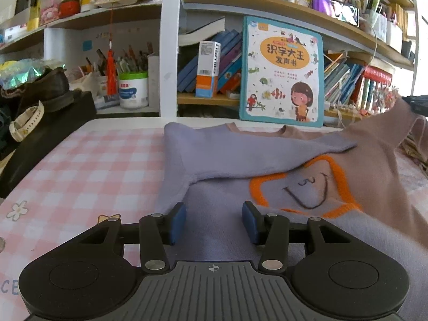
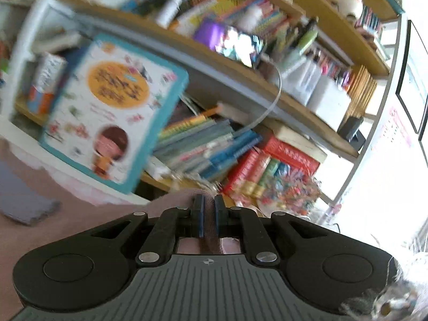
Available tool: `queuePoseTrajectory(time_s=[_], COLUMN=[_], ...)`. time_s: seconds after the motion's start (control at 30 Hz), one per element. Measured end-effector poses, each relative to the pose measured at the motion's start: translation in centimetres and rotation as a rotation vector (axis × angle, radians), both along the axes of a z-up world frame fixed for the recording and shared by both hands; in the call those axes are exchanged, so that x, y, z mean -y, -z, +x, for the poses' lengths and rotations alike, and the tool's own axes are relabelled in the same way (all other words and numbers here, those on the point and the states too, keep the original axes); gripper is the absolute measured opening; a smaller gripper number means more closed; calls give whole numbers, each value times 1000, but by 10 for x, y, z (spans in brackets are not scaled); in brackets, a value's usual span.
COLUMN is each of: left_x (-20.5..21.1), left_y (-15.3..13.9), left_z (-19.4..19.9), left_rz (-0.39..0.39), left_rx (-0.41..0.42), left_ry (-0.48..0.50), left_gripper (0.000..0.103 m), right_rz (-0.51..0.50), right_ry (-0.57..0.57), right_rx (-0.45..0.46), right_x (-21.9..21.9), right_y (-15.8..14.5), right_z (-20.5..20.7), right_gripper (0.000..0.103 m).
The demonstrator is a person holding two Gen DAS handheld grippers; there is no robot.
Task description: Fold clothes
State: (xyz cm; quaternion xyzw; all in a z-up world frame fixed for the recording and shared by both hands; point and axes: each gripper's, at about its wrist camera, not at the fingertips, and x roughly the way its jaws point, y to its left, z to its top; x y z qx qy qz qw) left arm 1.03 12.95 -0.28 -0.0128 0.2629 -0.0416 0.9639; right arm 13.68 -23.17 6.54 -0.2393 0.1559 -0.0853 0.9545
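The right gripper (image 2: 208, 215), tilted, pinches a fold of the mauve sweater (image 1: 302, 184) and lifts that side off the bench (image 1: 88, 160). The left gripper (image 1: 214, 220) hovers low over the sweater's lavender hem, jaws spread and pinching nothing. The sweater lies collar toward the shelves (image 1: 294, 13), one sleeve folded across. Behind it a picture book (image 1: 283, 72) reads "识字大王".
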Motion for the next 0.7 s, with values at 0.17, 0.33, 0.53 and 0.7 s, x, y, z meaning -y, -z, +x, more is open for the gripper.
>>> queuePoseTrajectory(time_s=[0.17,0.33,0.53,0.7], left_x=[4,3,8,26], left_y=[1,2,-5,-22], left_z=[-2,0,-3,3], left_rz=[1,3,24,97], left_rx=[-8,-14,17,72], left_ry=[20,17,10,50], left_gripper=[47,47,47,47], right_rz=[-73,-47,276,535], right_ry=[89,141,64,-214], right_rx=[-120,-264,-190,-316], right_x=[6,13,27,17], right_y=[32,61,36,29], right_z=[49,76,36,-12], right_gripper=[7,8,34,39])
